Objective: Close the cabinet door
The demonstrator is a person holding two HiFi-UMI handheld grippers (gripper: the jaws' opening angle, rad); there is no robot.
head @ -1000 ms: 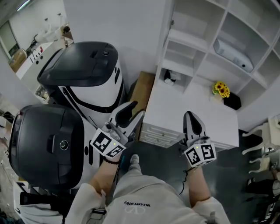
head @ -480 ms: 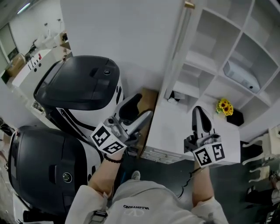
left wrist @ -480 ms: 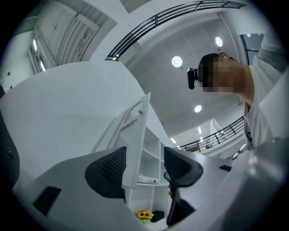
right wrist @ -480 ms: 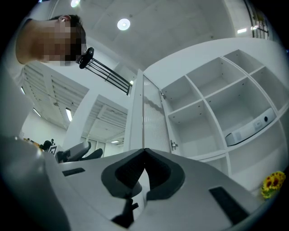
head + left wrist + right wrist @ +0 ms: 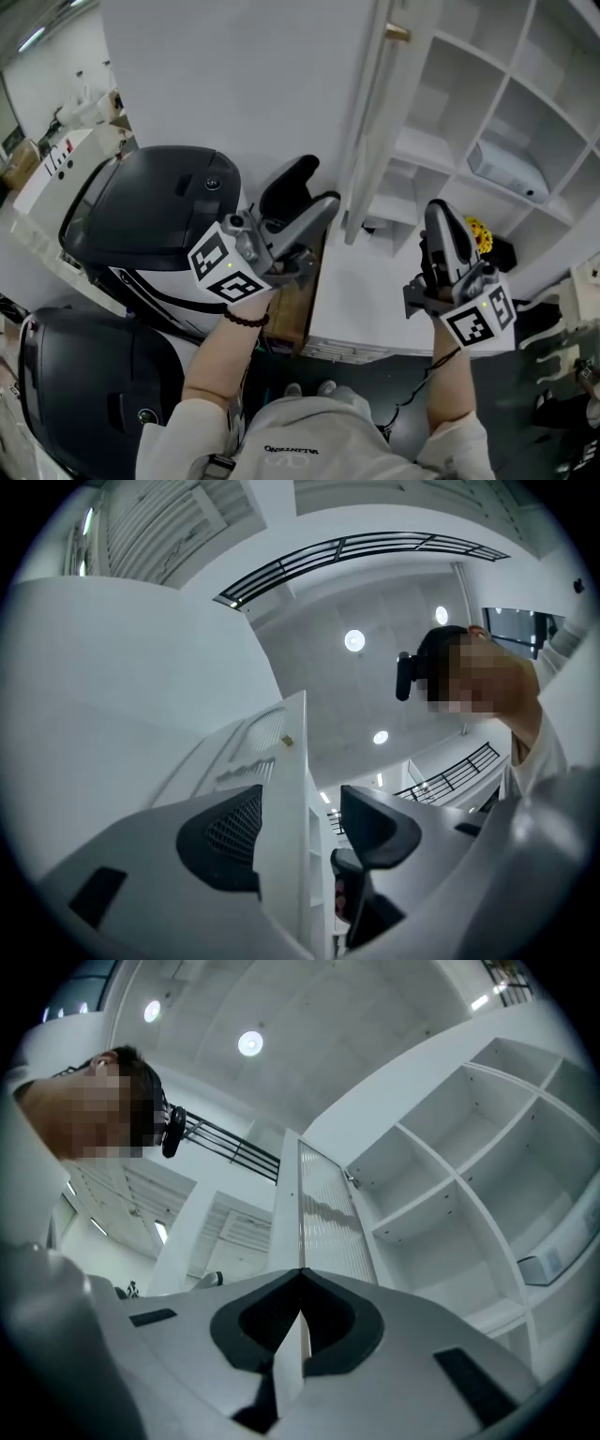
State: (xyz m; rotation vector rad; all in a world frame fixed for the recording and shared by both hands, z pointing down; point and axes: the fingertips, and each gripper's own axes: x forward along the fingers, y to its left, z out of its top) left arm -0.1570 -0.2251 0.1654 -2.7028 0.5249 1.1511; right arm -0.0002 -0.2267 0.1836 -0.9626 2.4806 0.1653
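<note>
- Cabinet door stands swung out, edge-on in front of the open shelves; closing looks not yet started, so the whole push is left;
- left gripper: fingers have just been opening and are spread wide, the door's edge in the gap, unpressed;
- right gripper: fingers clenched together, empty.

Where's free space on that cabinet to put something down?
Bare: the countertop from the open door to the flowers, and the upper cubbies. Crowded: around the white box and the flower corner.
</note>
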